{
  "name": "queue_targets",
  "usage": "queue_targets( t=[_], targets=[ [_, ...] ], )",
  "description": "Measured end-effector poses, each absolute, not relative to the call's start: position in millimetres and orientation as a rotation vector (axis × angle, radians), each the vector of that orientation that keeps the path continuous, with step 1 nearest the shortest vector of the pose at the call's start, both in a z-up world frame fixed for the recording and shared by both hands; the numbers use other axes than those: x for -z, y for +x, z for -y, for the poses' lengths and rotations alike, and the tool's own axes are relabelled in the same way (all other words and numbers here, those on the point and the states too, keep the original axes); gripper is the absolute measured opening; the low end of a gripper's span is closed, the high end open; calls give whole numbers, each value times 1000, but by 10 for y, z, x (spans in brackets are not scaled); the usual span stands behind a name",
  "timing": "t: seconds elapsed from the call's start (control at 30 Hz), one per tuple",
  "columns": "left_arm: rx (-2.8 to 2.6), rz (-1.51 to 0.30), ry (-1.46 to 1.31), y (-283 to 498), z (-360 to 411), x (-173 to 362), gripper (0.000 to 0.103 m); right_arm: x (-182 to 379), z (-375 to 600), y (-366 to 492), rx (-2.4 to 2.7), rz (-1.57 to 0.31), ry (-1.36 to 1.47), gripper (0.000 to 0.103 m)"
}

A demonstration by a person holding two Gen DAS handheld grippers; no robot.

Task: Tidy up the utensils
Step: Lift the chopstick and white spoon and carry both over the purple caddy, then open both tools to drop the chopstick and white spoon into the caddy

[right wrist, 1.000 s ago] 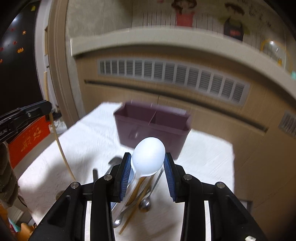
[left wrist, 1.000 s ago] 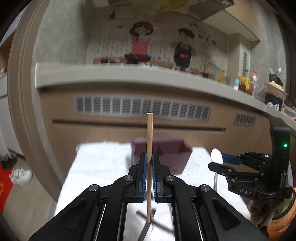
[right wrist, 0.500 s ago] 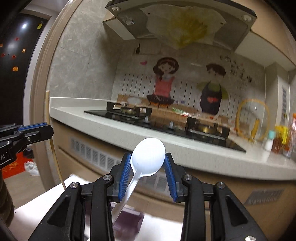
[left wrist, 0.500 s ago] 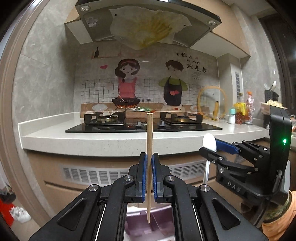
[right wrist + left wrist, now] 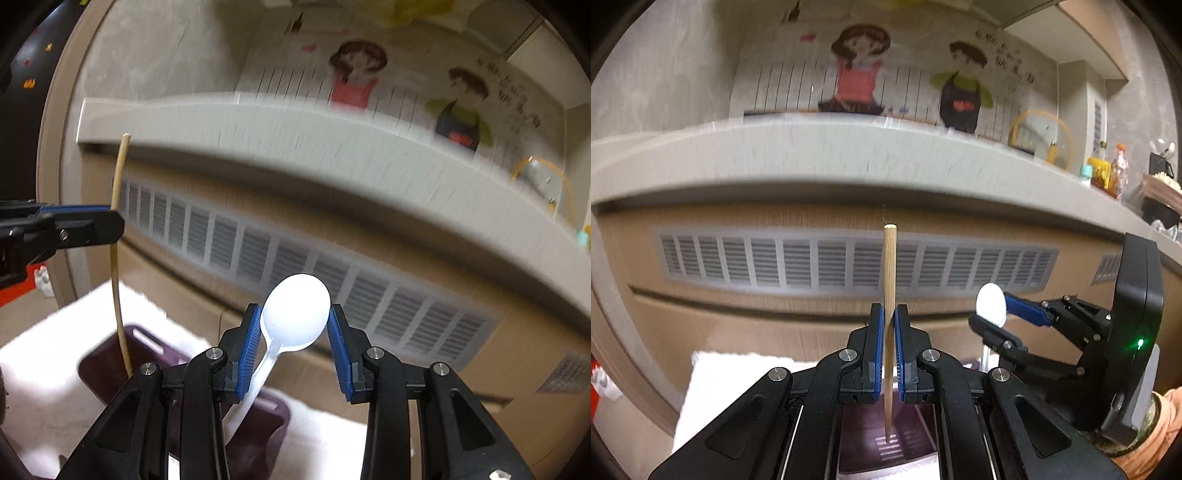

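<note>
1. Left wrist view: my left tongs [image 5: 889, 347] pinch an upright chopstick [image 5: 888, 280], frame centre, tip over the purple organizer [image 5: 886, 443].
2. Right wrist view alone shows my right tongs [image 5: 295, 343] gripping the white spoon [image 5: 295, 314] above that organizer [image 5: 107, 373].

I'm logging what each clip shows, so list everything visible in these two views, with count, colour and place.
chopstick: one, pale wood, upright in the left claw, lower tip over the bin
spoon: one, white plastic, bowl up between the right claw's pads, handle slanting down toward the bin
utensil bin: one, dark purple, on the white cloth below both claws
cloth: one, white, covering the table
counter: one, grey, blurred, behind the table
vent grille: one, grey, in the wooden cabinet front
left claw: one, black with blue pads
right claw: one, black with blue pads
</note>
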State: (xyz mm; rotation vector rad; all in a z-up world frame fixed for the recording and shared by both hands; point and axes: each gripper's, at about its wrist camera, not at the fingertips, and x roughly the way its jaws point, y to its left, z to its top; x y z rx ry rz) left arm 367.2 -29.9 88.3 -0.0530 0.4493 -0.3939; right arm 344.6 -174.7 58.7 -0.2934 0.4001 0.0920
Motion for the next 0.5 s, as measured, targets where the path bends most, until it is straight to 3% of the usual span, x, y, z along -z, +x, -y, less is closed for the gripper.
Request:
queue_targets(
  t=[0.2,0.27,0.3,0.33,0.4,0.47,0.5],
  targets=[
    [390,-546,-57,3817,325,-482,8,-174,1717,3567,-159,-514,-258,35],
    [390,-572,-60,3823,327,-397,9,-113,1717,3569,-180,-544,-246,43],
    [388,-586,-56,3811,323,-371,10,-91,1719,3554,-184,-553,-243,55],
    [383,-593,-52,3799,322,-366,13,-76,1721,3532,-187,-554,-238,62],
    [373,-594,-47,3749,294,-362,22,-77,1737,3458,-184,-552,-230,63],
    [367,-590,-55,3675,241,-390,40,-102,1761,3378,-188,-556,-218,63],
    [364,-588,-63,3636,214,-400,44,-137,1779,3348,-187,-558,-212,63]
  ],
)
